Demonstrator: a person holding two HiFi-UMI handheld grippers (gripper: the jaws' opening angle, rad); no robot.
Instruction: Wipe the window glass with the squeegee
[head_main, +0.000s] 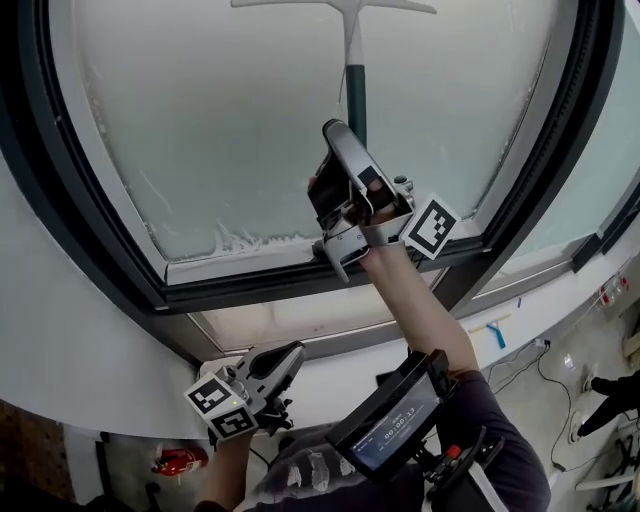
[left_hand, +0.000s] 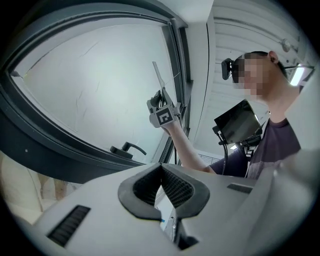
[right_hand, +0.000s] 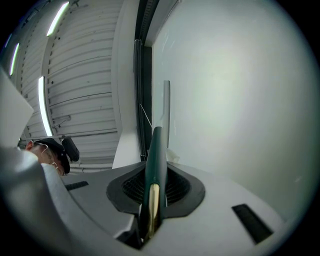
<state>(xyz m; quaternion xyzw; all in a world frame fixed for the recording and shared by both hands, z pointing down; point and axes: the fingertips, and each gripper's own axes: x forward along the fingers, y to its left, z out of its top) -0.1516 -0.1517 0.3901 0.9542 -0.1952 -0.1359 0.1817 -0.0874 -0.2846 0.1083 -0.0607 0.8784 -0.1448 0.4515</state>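
At the window: right claw (head_main: 338, 135) clamped on dark-green-handled, white-bladed squeegee (head_main: 356, 95), up against frosted window glass (head_main: 220, 120).
Handle runs btwn the jaws, pointing up; blade lies across the pane, well above its bottom edge, approx midway btwn left & right edges. The left claw (head_main: 292, 356) sits low, below the dark window frame (head_main: 90, 250), jaws pressed together w/ nothing btwn them.

Grey claws (head_main: 338, 130), checkered marker cubes (head_main: 432, 226), dark sleeve (head_main: 500, 430)

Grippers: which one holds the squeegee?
The right gripper, raised at the glass, jaws clamped on the squeegee handle; left gripper sits low, shut, empty.
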